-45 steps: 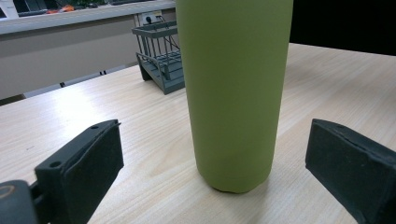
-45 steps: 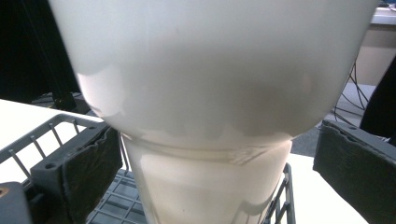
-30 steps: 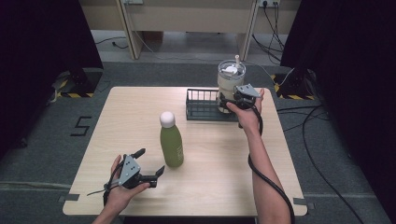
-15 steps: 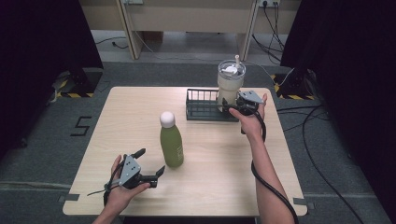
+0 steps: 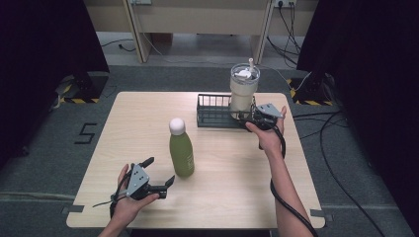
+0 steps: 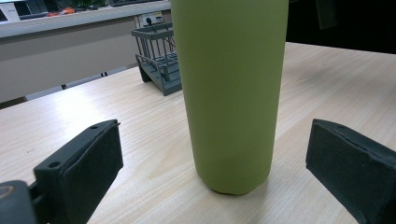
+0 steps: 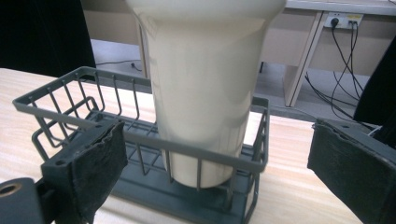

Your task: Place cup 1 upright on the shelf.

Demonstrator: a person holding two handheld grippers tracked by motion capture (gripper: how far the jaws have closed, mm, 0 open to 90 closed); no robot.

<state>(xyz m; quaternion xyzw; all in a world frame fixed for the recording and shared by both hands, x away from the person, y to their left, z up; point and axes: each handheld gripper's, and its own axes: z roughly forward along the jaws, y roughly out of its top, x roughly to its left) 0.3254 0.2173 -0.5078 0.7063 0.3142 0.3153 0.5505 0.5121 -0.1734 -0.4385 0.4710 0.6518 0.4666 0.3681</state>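
The bottle (image 5: pixel 181 154) was olive green with a white cap. The tumbler (image 5: pixel 242 94) was cream with a clear lid, standing in a dark grey wire basket (image 5: pixel 210 114). The table (image 5: pixel 148 128) was pale, light-grained wood. Both grippers, left (image 5: pixel 159 174) and right (image 5: pixel 245 116), were black with grey plates.

- My left gripper (image 5: pixel 157 175) rests low at the near left of the table, held in my left hand (image 5: pixel 129 205), jaws spread wide and pointing forward to the right.
- My right gripper (image 5: pixel 247 117) is out at the far right, forearm stretched forward, wrist roughly level.
- Its jaws stand wide apart, clamping nothing as far as I can tell.
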